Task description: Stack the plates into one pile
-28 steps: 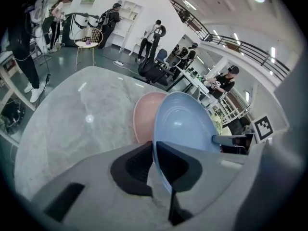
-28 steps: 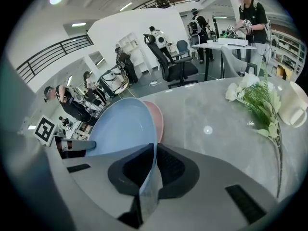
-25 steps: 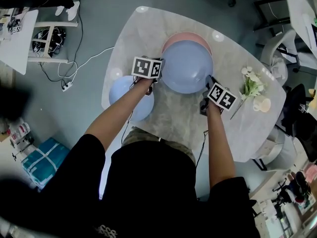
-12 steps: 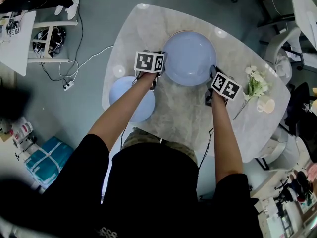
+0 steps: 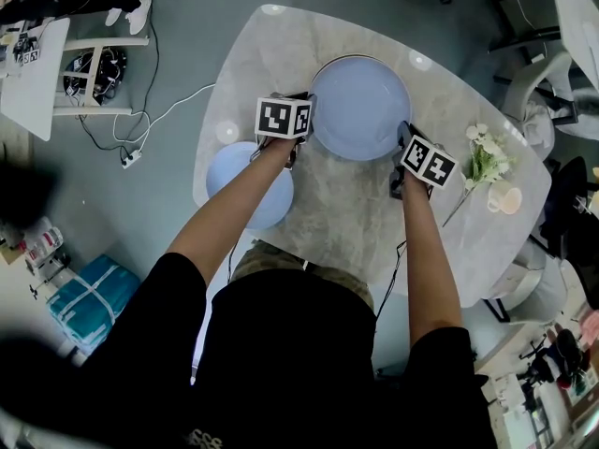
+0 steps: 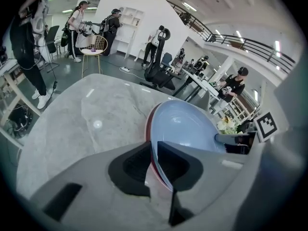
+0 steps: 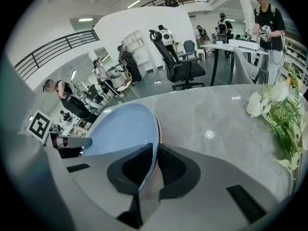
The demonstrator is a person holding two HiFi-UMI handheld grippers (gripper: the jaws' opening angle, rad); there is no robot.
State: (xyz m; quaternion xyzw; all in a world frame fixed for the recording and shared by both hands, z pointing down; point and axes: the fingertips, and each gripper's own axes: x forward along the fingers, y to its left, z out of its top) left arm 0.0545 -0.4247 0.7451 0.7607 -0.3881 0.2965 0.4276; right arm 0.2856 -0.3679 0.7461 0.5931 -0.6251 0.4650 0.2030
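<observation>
The stiff, slippery blue plate point(image 5: 360, 108) suited rim holds: the right gripper point(image 7: 155, 145) pinched its rim, while the left gripper's point(image 6: 154, 144) jaws were just opening around it.

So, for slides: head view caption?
Left gripper, fingers just opening round the blue plate, right gripper opposite; second blue plate nearby.

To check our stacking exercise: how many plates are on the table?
3. A large blue plate lies on a pink plate; a smaller blue plate sits at the near left edge of the table, partly hidden. Others could hide underneath.
</observation>
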